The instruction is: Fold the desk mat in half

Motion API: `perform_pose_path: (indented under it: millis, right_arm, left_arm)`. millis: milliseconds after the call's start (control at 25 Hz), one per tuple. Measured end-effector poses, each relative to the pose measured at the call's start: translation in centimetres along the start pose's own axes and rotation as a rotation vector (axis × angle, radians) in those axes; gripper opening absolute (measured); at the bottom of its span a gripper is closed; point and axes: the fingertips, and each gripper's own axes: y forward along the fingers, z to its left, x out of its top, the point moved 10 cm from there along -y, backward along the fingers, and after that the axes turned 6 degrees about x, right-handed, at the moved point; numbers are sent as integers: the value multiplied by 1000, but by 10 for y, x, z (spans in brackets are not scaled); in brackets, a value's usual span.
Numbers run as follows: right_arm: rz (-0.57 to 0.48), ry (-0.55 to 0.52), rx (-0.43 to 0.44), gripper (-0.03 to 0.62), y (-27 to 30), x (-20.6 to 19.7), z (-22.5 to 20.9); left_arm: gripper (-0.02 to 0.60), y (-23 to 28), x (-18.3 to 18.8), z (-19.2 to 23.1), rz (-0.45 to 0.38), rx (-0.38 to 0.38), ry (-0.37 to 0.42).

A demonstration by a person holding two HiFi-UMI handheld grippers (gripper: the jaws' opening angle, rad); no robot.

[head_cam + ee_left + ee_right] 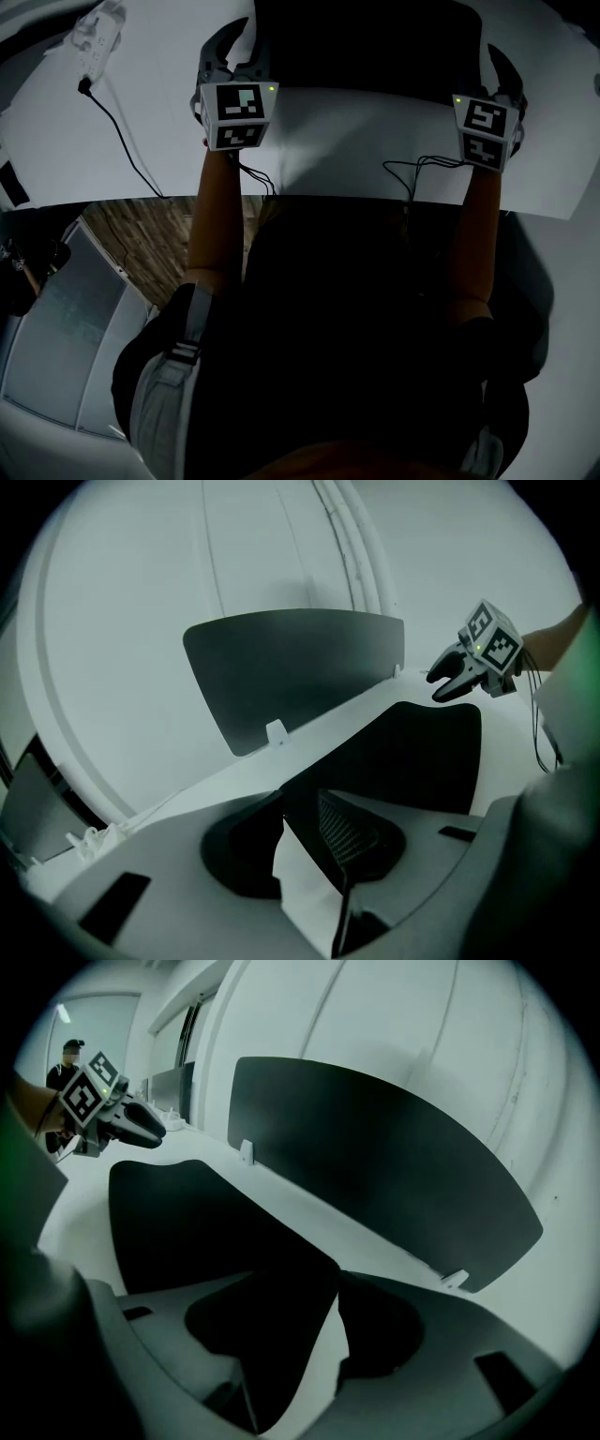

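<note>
On the far left of the white table [56,141], a black cable [117,131] ran across bare surface, well apart from the work. Next to the right, the left gripper [298,803] pointed down and away from the person, its jaws closed on one near corner of the desk mat [412,752]. The ribbed pad [347,832] of one jaw showed just beside the pinched edge. From that corner the dark mat stretched rightward across the table, in front of a dark upright partition panel [291,667]. Its near edge appeared raised off the surface while its far part lay flat. At the right end, the right gripper [337,1283] was likewise clamped on the other near corner, with the sheet passing between its jaws.

Handling, as judged:
- The mat appeared thin, light and pliable, since it curved between the two grips instead of holding a flat plane. It would probably sag in the middle when carried.
- Its smooth face could slip out of a shallow pinch, so each corner should sit well into the pads.
- The two corners of one long edge were the correct hold points. Both should travel evenly toward the far edge so that the edges meet squarely.
- The mat looked unlikely to break, though an uneven fold could leave a skewed crease.
</note>
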Motion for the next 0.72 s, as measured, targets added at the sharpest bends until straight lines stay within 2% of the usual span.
perform_pose_path:
  millis: [120, 240, 360, 520, 640, 720]
  right_arm:
    - [14, 17, 41, 247, -11, -15, 12]
    - [25, 12, 36, 247, -22, -17, 25]
    - [39, 13, 40, 247, -27, -22, 39]
    - [29, 37, 66, 245, -23, -37, 47]
    - [29, 40, 69, 245, -24, -42, 51]
    - [31, 39, 73, 245, -24, -46, 55]
  left_arm:
    - [126, -13, -4, -5, -6, -3, 3]
    - [124, -25, -6, -15, -20, -24, -19]
    - [126, -33, -15, -30, -22, -40, -9]
    - [126, -30, -24, -57, 30, -99, -8]
    - [114, -26, -30, -67, 65, -116, 4]
    - [112, -25, -38, -70, 82, -130, -16]
